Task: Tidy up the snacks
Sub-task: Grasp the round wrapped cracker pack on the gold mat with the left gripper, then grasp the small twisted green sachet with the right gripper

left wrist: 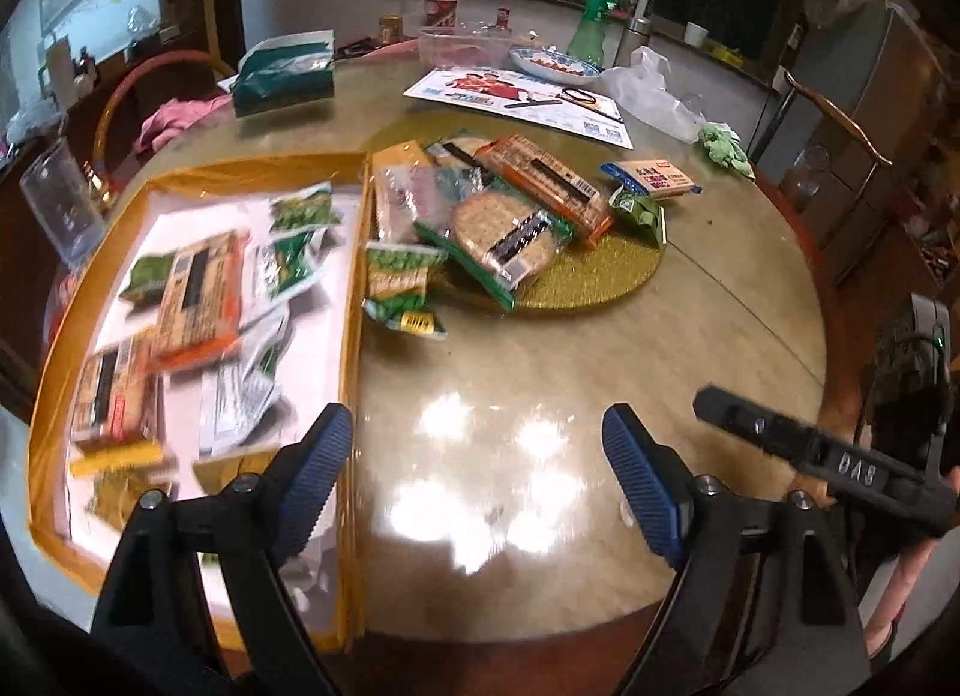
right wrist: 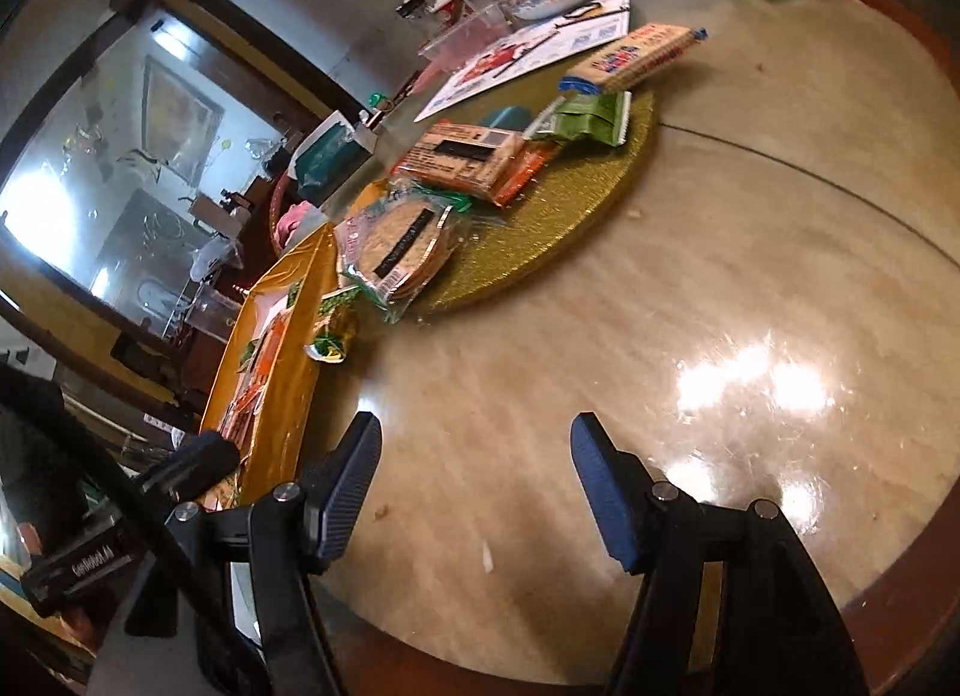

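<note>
Judging by how things lie, the sorting is roughly half done: several snack packets [left wrist: 198, 288] already sit inside the gold-rimmed box [left wrist: 354, 300], while a heap of others, among them a round cracker pack [left wrist: 501, 237] and an orange biscuit pack [left wrist: 543, 180], still waits just beside the box on the gold mat [left wrist: 600, 276]. The left gripper [left wrist: 477, 474] hangs spread and empty over bare table [left wrist: 720, 336] next to the box's near corner. The right gripper [right wrist: 474, 492] is likewise released, holding nothing, on the side away from the box.
</note>
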Demonstrator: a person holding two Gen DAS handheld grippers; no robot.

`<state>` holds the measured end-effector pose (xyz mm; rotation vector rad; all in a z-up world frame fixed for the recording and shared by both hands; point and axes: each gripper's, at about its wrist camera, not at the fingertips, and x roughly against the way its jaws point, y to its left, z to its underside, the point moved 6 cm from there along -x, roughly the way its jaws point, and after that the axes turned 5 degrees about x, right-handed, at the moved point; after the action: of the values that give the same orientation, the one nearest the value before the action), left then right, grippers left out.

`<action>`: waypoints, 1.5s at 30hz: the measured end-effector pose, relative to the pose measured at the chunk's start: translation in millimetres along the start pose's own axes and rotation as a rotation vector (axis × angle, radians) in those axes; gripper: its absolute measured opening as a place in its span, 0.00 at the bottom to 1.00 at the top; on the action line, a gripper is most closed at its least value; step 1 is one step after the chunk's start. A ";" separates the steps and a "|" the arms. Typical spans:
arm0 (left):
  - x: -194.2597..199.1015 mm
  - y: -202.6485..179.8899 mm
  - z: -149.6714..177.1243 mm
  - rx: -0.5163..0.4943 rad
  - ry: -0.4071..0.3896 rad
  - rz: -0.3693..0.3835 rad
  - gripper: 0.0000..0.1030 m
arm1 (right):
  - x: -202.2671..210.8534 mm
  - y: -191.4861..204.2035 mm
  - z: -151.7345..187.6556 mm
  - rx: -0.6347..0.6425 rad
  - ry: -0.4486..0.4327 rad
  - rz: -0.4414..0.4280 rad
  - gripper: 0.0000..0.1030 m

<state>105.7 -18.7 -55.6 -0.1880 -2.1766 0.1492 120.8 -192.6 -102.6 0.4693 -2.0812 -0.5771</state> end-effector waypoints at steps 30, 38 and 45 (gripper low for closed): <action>-145.7 -52.6 -81.5 -0.303 0.236 -0.003 0.83 | 18.1 -37.4 -8.1 -0.043 -0.014 0.019 0.64; -145.1 -64.3 -66.4 -0.335 0.173 -0.091 0.82 | 21.7 -39.3 -8.8 -0.045 -0.018 0.042 0.64; -116.9 -46.5 -35.6 -0.208 0.169 -0.107 0.75 | 24.3 -44.9 -12.6 -0.054 -0.021 0.068 0.64</action>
<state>197.7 -85.2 -120.6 -0.1940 -2.0259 -0.1498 123.6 -245.1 -105.6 0.3615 -2.0878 -0.5984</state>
